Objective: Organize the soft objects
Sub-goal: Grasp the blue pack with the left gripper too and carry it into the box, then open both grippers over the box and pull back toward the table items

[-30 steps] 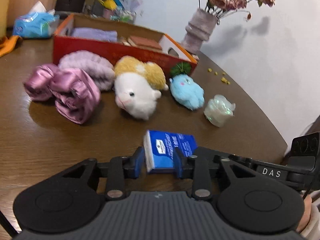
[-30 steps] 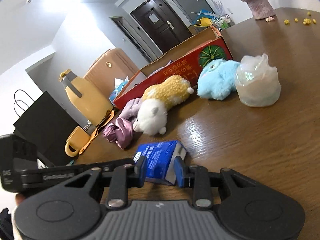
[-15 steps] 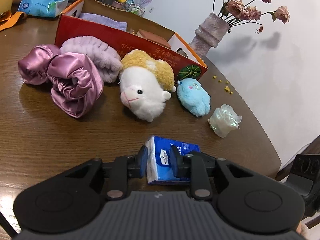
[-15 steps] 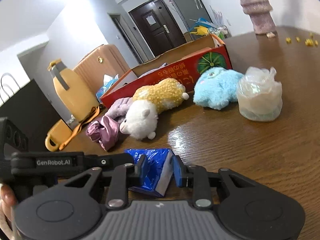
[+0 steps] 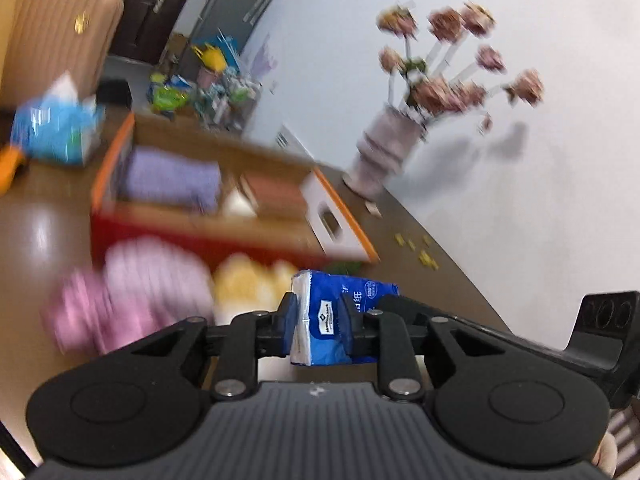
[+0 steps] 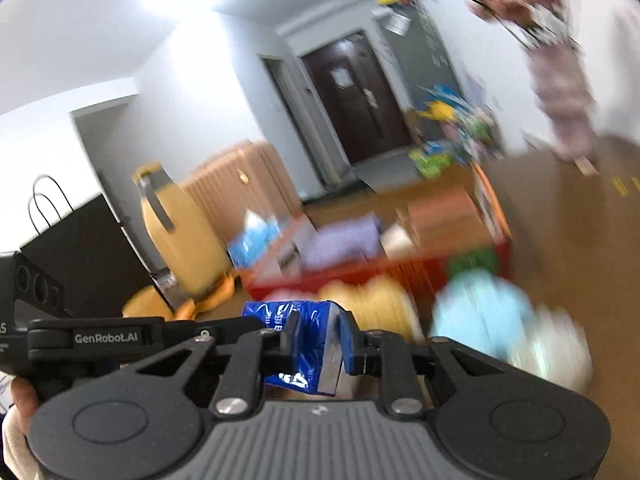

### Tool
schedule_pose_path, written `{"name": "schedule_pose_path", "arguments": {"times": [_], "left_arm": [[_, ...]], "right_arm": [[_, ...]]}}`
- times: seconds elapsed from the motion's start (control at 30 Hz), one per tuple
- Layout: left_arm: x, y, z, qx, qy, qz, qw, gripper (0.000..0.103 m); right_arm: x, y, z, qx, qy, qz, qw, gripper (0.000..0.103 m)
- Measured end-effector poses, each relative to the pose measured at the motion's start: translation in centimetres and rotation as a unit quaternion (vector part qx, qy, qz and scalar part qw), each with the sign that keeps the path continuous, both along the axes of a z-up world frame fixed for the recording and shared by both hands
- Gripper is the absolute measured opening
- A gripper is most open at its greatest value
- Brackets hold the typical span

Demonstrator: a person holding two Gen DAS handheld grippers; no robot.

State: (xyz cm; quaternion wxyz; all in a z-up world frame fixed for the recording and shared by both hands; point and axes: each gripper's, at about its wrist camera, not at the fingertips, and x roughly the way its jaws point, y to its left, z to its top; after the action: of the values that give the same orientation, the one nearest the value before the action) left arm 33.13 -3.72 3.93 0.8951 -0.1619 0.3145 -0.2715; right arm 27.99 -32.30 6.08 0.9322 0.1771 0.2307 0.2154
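table under me, blurry | red box far side, towels inside | plushies near it, smeared | left gripper and right gripper just squeezed in, both clamping my blue tissue pack, lifted off the table

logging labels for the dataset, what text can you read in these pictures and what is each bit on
"GenRobot.AI": on the left gripper's body, seen in the right wrist view.
Logo and small print on the blue tissue pack, clamped at either end by the left gripper and the right gripper: too small to read.
Large characters on the pack's side: blurred, unreadable.
The red box and the paper on the far door: blurred, nothing readable.
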Motion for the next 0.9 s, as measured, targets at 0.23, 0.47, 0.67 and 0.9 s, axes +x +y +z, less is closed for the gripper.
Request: {"name": "schedule_pose_path", "arguments": {"times": [0.23, 0.47, 0.67, 0.9], "left_arm": [[14.7, 1.9, -0.4, 0.082, 0.063, 0.072, 0.9921, 0.022], [19.1, 1.5, -4.4, 0.22, 0.053, 0.096, 0.9694, 0.021], [18.3, 2.7, -3.1, 0.214, 0.026, 0.092, 0.9721, 0.022], [12.9, 4.8, 2.0, 0.245, -0.072, 0.126, 0.9587, 0.053]], "right_arm": [[18.4, 4.5, -0.9, 0.012, 0.121, 0.036, 0.992, 0.019], [25.7, 9.0, -5.7, -0.01, 0.213, 0.03, 0.976, 0.016], [24.3, 9.8, -4.0, -0.052, 0.176, 0.04, 0.982, 0.017], [17.8, 3.4, 3.6, -0.12, 0.063, -0.008, 0.991, 0.029]]}}
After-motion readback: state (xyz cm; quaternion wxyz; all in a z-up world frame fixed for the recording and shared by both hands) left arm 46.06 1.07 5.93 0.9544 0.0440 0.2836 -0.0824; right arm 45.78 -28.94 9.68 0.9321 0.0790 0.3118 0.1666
